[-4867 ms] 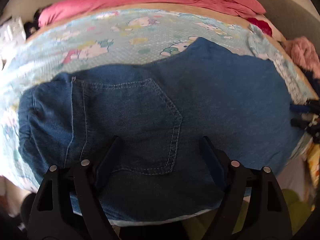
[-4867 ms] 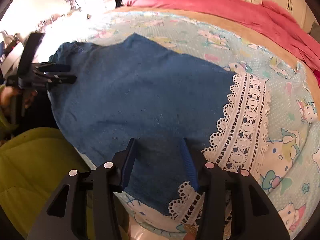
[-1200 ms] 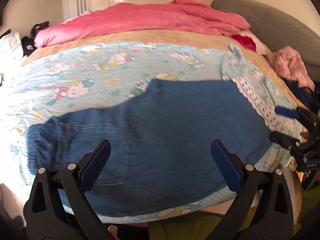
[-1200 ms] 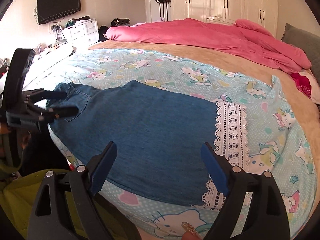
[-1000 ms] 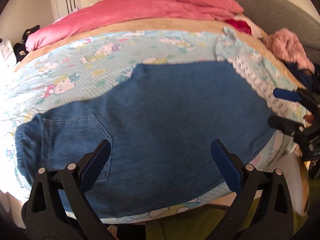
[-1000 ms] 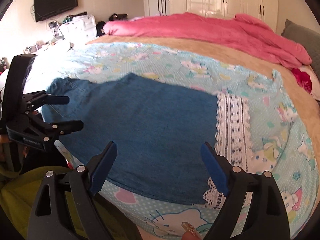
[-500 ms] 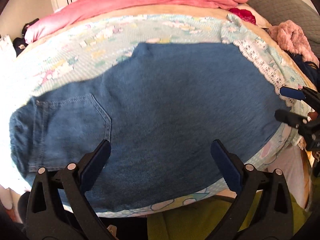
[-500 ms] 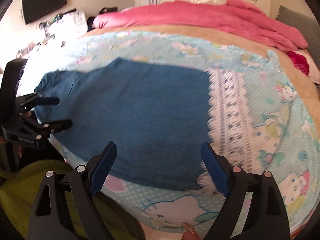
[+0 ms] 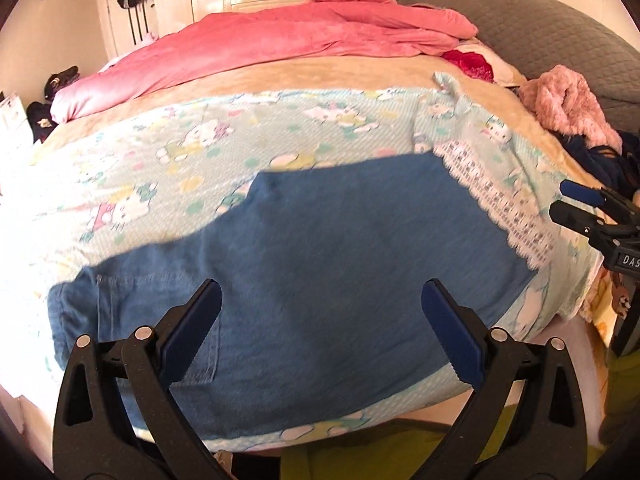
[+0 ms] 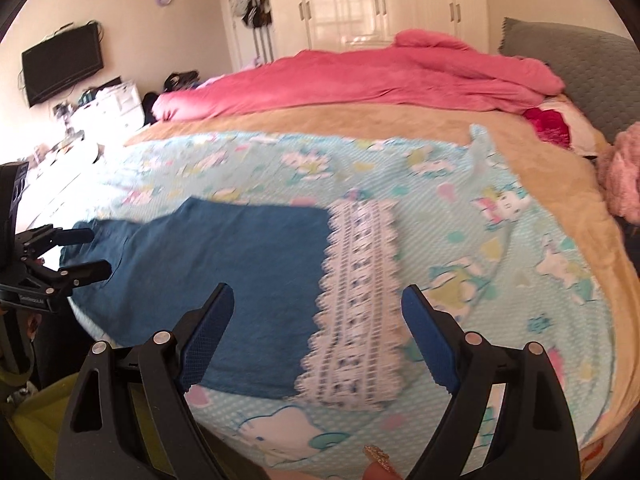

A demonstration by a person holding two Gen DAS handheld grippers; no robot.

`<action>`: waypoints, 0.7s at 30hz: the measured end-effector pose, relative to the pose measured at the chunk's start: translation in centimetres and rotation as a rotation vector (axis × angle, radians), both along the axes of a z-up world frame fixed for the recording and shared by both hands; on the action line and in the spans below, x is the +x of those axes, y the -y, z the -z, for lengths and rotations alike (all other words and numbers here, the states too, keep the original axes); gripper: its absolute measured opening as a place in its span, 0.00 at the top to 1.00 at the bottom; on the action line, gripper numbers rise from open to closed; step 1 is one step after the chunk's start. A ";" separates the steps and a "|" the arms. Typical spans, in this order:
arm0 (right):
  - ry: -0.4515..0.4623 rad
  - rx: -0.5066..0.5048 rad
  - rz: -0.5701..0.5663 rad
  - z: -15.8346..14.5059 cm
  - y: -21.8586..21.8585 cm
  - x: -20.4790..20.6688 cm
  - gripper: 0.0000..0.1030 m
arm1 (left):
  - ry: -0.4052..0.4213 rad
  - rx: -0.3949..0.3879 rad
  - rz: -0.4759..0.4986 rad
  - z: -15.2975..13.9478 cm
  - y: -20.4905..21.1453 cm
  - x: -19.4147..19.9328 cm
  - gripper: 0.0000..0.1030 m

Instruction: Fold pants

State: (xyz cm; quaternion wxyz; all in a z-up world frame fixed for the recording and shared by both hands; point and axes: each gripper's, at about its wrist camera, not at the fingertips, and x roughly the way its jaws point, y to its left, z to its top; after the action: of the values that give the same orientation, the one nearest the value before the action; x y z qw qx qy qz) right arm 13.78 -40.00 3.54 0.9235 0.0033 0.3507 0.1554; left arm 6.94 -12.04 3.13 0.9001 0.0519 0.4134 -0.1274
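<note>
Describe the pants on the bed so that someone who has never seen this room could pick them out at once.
Start at the big bed, with a pink duvet heaped along its far side. Nearer lies a pale blue cartoon-cat sheet, and the denim pants lie flat on its near edge. They are the only dark blue cloth there, beside a white lace strip.

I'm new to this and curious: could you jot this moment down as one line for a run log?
step: fold pants | pants: flat on bed cover, lace hem at one end | left tongs: open, empty | right tongs: open, empty
</note>
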 end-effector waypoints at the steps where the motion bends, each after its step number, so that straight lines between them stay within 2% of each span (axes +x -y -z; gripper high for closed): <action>1: 0.009 0.002 0.012 -0.3 0.6 0.0 0.17 | 0.004 -0.003 0.007 -0.3 0.3 0.1 0.09; 7: 0.045 0.022 0.079 -1.2 3.3 -0.4 0.17 | 0.023 0.016 0.061 -1.8 3.5 2.0 0.09; 9: 0.052 0.026 0.101 -1.2 4.1 -0.5 0.07 | 0.026 0.013 0.081 -2.1 4.5 2.5 0.09; 21: 0.075 0.061 0.155 -1.3 6.9 -1.2 0.07 | 0.029 0.039 0.180 -3.0 9.9 5.7 0.09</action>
State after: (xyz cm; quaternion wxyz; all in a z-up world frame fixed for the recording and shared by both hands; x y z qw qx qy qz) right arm 12.63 -46.88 4.83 0.9447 0.0526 0.3099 0.0939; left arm 12.60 -21.96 6.09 0.8897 0.1081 0.3962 -0.1991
